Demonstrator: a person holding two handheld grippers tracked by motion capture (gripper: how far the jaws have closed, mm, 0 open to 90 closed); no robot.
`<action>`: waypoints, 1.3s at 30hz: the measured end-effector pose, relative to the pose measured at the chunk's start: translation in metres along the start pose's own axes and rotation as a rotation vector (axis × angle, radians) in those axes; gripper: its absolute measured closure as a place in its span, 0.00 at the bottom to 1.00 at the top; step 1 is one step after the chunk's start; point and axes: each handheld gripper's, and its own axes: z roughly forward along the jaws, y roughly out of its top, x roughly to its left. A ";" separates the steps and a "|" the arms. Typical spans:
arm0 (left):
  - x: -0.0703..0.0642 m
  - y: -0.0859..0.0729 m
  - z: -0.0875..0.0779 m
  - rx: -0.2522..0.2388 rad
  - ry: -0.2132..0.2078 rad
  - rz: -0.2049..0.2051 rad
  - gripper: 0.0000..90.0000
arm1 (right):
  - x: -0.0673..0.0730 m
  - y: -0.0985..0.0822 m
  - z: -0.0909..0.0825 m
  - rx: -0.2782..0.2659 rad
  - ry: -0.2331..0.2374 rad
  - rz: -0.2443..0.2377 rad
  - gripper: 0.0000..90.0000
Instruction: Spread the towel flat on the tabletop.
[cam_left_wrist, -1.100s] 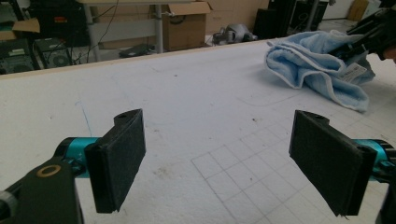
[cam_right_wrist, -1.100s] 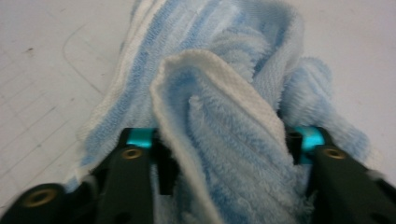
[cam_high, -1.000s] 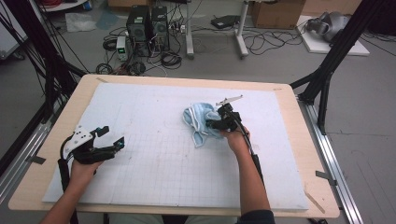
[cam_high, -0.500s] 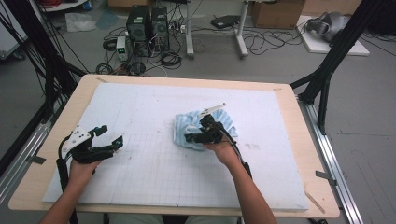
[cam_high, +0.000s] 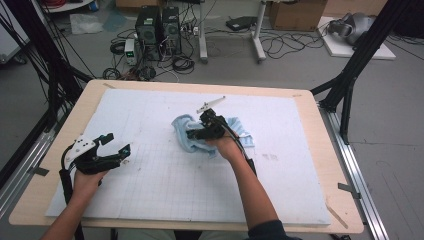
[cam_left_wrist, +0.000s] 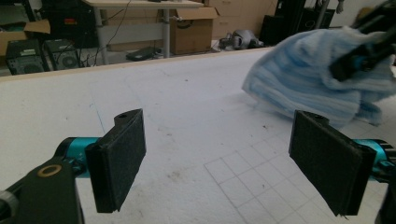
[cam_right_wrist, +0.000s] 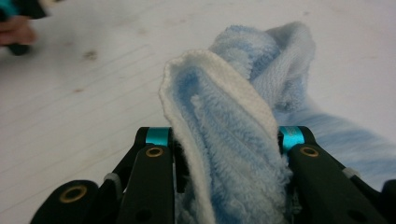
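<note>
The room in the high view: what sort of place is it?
Probably a lab or workshop set up for recording. A wooden table stands in a black frame, computer towers and loose cables sit on the floor, and a person works a blue towel with handheld grippers.

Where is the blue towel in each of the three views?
High view: the blue towel lies bunched at the table's middle, under the right hand-held gripper.
Left gripper view: upper right, a crumpled heap on the white mat, beyond the open jaws.
Right gripper view: centre, a fold pinched between the jaws.
Shared landmark: the white gridded mat under the towel.
</note>
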 end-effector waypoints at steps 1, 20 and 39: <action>0.000 0.000 0.000 0.001 -0.001 0.001 0.21 | -0.006 0.003 0.003 0.005 -0.012 -0.001 0.74; 0.003 -0.001 -0.002 -0.001 0.003 -0.006 0.21 | -0.061 0.011 -0.028 -0.104 -0.522 0.166 0.32; -0.002 -0.001 0.001 0.004 -0.010 0.001 0.21 | -0.005 -0.057 -0.055 -0.040 -0.311 0.076 0.47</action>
